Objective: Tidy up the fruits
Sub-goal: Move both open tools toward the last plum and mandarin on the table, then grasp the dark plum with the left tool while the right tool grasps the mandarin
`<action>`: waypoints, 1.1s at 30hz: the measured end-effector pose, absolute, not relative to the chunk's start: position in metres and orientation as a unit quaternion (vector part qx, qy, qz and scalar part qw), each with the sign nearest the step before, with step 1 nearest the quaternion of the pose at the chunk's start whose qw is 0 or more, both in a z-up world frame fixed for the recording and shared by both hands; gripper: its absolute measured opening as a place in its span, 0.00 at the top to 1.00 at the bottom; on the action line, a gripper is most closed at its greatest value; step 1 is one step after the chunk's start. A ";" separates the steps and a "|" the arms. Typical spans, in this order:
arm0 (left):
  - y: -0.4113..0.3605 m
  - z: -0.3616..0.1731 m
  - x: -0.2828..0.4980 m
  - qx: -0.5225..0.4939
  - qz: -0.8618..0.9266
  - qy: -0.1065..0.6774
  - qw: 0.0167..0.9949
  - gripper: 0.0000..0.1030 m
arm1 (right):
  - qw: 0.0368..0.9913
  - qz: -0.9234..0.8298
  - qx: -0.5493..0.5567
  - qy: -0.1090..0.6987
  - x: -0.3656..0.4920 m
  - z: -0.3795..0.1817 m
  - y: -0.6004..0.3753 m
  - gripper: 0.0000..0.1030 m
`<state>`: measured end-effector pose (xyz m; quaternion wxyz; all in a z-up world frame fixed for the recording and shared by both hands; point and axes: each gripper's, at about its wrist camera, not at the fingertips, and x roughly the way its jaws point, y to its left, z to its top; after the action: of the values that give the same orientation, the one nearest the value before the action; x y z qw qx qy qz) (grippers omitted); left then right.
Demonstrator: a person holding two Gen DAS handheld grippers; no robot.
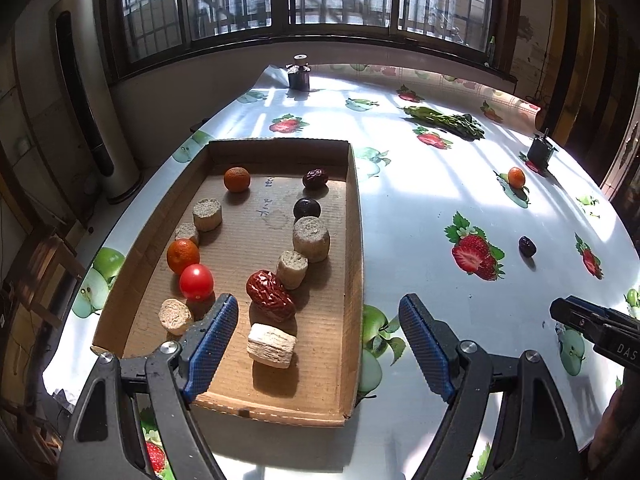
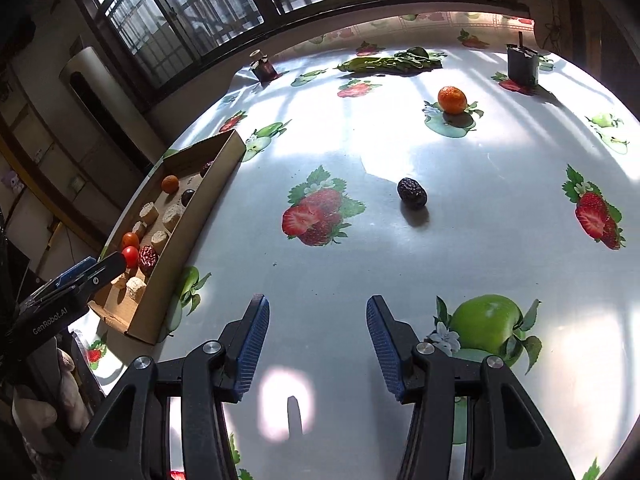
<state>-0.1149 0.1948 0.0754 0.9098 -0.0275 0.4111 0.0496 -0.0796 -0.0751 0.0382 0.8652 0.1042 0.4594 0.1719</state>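
Date [image 2: 412,193] dark, wrinkled, oval, on tablecloth [image 2: 480,184].

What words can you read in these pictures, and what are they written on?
"GenRobot.AI": white letters on the body of the left gripper, seen in the right wrist view.
"DAS": white letters, cut off at the picture's edge, on the body of the right gripper, seen in the left wrist view.
Handwritten marks on the floor of the cardboard tray: too faint and scrawled to read.
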 end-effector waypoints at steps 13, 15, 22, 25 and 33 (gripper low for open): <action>0.145 0.064 -0.095 -0.034 -0.034 0.427 0.903 0.20 | 0.887 0.046 0.126 0.442 -0.010 0.056 -0.181 0.47; 0.135 0.062 -0.093 -0.032 -0.049 0.429 0.902 0.20 | 0.891 0.051 0.127 0.432 0.016 0.061 -0.180 0.47; 0.111 0.055 -0.081 -0.027 -0.087 0.448 0.889 0.20 | 0.893 0.052 0.089 0.438 0.121 0.046 -0.143 0.46; 0.104 0.055 -0.074 -0.023 -0.097 0.453 0.886 0.20 | 0.883 0.049 0.099 0.455 0.150 0.029 -0.136 0.46; 0.074 0.053 -0.036 -0.031 -0.128 0.458 0.879 0.21 | 0.881 0.049 0.077 0.465 0.146 0.021 -0.135 0.64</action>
<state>-0.0362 0.0741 0.0530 0.8791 -0.0313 0.4582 -0.1276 0.1461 -0.1351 0.0214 0.8807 0.0771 0.4647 0.0492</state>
